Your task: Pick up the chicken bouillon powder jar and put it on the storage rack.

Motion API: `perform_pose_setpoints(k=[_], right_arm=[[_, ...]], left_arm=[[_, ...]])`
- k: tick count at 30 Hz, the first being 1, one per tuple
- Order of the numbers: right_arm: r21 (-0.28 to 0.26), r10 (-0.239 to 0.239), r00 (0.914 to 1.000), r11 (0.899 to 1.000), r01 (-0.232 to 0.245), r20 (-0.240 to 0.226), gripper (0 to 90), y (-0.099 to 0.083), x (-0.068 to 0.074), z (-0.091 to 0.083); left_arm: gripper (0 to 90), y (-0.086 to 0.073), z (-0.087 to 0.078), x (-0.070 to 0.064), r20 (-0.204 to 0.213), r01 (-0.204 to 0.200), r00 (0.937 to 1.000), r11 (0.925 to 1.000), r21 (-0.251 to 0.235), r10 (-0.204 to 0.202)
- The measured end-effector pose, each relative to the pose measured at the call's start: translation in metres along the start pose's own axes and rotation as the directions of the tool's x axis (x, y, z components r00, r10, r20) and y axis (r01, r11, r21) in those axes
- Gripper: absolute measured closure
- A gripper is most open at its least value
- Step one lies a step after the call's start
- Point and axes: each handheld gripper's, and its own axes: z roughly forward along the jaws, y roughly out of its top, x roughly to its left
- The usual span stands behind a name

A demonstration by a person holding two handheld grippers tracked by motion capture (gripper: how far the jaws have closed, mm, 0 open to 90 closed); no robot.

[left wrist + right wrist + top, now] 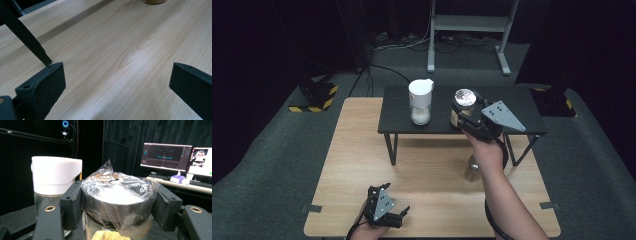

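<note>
High view, right gripper (463, 111): clamped on the jar (117, 202) lid, on the black shelf (512, 102).
Left gripper (117, 82): wide apart, empty, low over the bench (120, 50).
Hidden: jar base cut off.
Contents: jar, yellowish crumbs; white-lidded jar (420, 101), white powder.

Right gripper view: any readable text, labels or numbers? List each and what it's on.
None legible.
Left monitor: graph lines and small interface text, too small to read.
Right monitor: picture window, text too blurred.
White-lidded jar: no label visible.
Plastic-wrapped jar lid, between the right tongs: no print visible.
Purple box on the desk: no markings readable.
</note>
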Motion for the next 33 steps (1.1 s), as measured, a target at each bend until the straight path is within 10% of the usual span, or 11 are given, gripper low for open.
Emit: perform_pose_setpoints(k=[33], right_arm=[[0.033, 0.019, 0.9996, 0.999, -0.02, 0.02, 34.0, -0.009, -0.003, 0.018]], left_arm=[[0.7, -0.001, -0.001, 0.001, 0.009, 0.012, 0.9999, 0.9999, -0.008, -0.011]])
